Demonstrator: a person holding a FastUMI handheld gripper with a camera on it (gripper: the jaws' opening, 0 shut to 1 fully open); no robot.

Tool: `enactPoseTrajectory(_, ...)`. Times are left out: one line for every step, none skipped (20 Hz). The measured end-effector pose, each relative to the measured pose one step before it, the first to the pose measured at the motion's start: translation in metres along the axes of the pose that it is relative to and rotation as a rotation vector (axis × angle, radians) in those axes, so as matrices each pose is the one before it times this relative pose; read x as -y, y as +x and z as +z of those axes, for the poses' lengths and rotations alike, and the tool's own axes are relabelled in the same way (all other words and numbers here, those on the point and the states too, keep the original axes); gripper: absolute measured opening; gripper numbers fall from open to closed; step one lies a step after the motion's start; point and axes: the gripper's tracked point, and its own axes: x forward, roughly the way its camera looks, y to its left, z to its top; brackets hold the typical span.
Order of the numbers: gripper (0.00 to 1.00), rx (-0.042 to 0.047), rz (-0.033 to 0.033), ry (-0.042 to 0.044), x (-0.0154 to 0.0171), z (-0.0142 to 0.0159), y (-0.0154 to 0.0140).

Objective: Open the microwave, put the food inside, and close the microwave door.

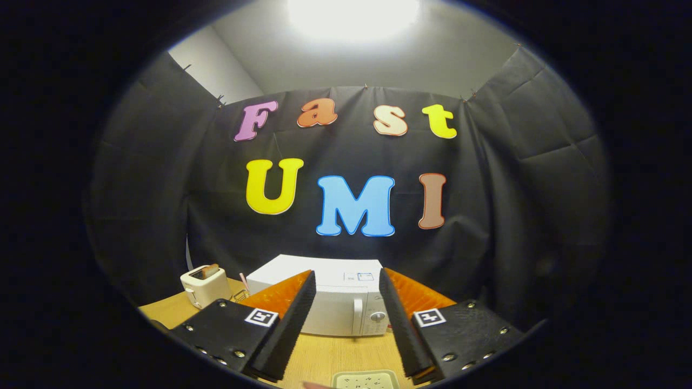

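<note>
So far nothing is grasped: the claw (346, 324) hangs spread and empty above the worktop (330, 354), with a pale plate (366, 380) just under its fingers, whatever lies on it too cut off to tell. Beyond the fingertips, framed between them, stands the white microwave (330, 302), door shut. A toaster (204, 285) sits beside it. Opening appears to be the step in hand; the next move likely means reaching for the door handle (356, 315).
</note>
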Motion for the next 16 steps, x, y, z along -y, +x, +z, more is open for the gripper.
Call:
enactPoseTrajectory(0.87, 0.01172, -0.02589, 0.01072, 0.00450, 0.00596, -0.00521)
enactPoseTrajectory(0.91, 0.00813, -0.00604, -0.00031, 0.00018, 0.00251, -0.00420)
enactPoseTrajectory(0.98, 0.00706, 0.01590, -0.00766, -0.00490, 0.00227, -0.00601)
enactPoseTrajectory(0.98, -0.00011, 0.01301, -0.01098, -0.00316, 0.00068, -0.00284)
enactPoseTrajectory(0.98, -0.00369, 0.00362, -0.00893, 0.00052, -0.00055, -0.00319)
enactPoseTrajectory(0.97, -0.00164, -0.00096, -0.00324, 0.00089, -0.00061, -0.00221)
enactPoseTrajectory(0.97, 0.00306, -0.00235, 0.00033, 0.00028, 0.00064, -0.00222)
enactPoseTrajectory(0.97, 0.00211, -0.00200, 0.00059, -0.00036, 0.00038, -0.00064)
enactPoseTrajectory(0.97, -0.00202, 0.00008, -0.00122, -0.00086, -0.00001, -0.00171)
enactPoseTrajectory(0.97, 0.00345, 0.00146, 0.00017, -0.00054, 0.00019, -0.00016)
enactPoseTrajectory(0.97, 0.00709, -0.00181, -0.00141, -0.00055, 0.00288, -0.00042)
enactPoseTrajectory(0.97, 0.00284, -0.00332, -0.00393, 0.00053, -0.00007, 0.00061)
enactPoseTrajectory(0.97, -0.00316, -0.00030, -0.00206, -0.00055, -0.00084, 0.00019)
enactPoseTrajectory(0.97, -0.00321, 0.00561, 0.00047, -0.00229, -0.00068, -0.00073)
enactPoseTrajectory(0.97, -0.00168, 0.00507, 0.00364, -0.00202, 0.00008, -0.00021)
enactPoseTrajectory(0.97, -0.00408, 0.00162, 0.00430, 0.00054, -0.00060, 0.00042)
